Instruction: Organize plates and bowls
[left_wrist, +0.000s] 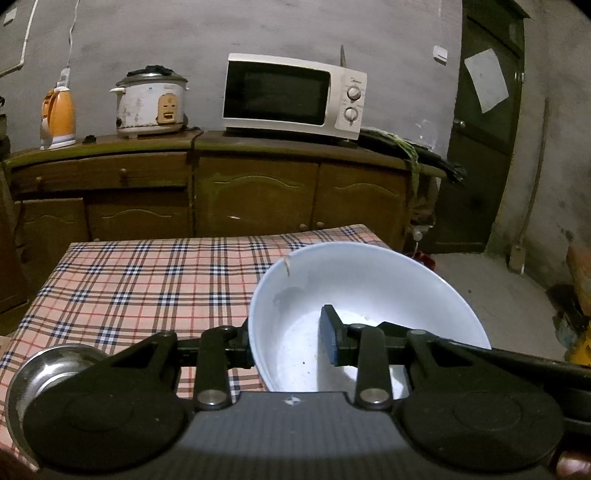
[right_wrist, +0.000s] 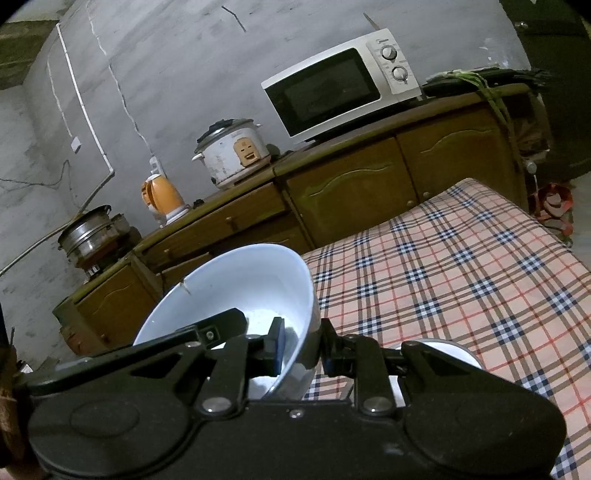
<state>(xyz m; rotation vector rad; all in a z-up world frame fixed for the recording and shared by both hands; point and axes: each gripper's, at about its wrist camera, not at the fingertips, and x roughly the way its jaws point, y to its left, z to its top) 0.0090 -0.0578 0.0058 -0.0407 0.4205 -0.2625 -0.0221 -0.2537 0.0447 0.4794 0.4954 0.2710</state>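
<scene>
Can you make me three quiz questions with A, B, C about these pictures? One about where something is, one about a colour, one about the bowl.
1. Where is the microwave? A on the cabinet, B on the table, C on the floor.
2. What colour is the kettle? A blue, B orange, C green.
3. The white bowl is: A upside down, B full of soup, C pinched by grippers.

Answers: A, it stands on the wooden cabinet. B, its body is orange. C, the left gripper and right gripper each clamp its wall.

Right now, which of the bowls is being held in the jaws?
The white bowl, rim clamped by the left gripper and right gripper; the steel bowl sits free on the plaid tablecloth.
</scene>
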